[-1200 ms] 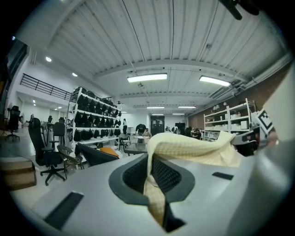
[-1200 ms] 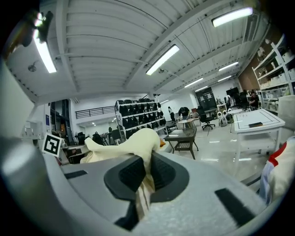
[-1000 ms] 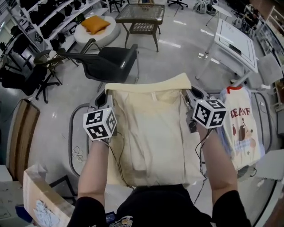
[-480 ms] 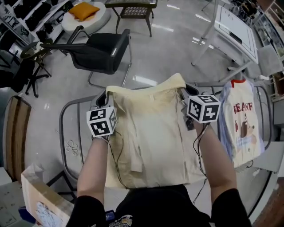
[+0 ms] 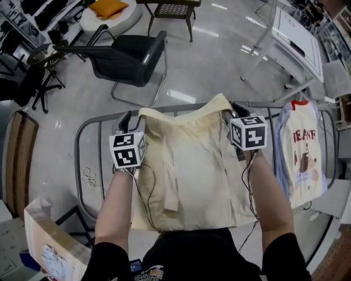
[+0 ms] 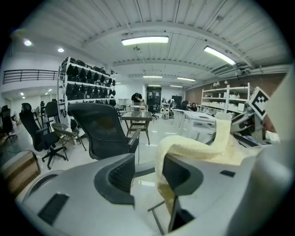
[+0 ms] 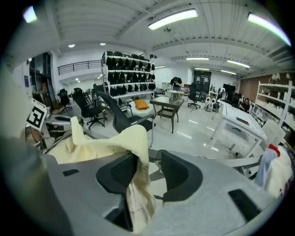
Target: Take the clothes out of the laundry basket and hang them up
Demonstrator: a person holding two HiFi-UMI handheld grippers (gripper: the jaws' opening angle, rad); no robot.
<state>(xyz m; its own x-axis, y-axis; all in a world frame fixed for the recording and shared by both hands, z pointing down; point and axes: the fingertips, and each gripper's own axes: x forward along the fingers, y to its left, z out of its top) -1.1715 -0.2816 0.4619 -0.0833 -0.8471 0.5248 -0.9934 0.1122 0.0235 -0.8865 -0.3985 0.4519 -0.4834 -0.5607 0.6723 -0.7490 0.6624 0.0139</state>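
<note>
The shirt (image 5: 192, 164) hangs draped over the rack (image 5: 77, 164). Left fingers (image 6: 120, 174) and right fingers (image 7: 117, 170) have just been opening — now partly apart, cloth loose between them, unpinched. Withdrawn carelessly, a finger could snag a fold — dragging the shirt off.

A glossy grey floor (image 5: 219, 60) is seen in the head view. A black chair (image 5: 129, 55) is set at 11 o'clock, a wicker table (image 5: 171, 10) at 12, a white table (image 5: 296, 35) at 1. Strip lights (image 6: 145, 40) are mounted on the ribbed white ceiling (image 6: 92, 27).
</note>
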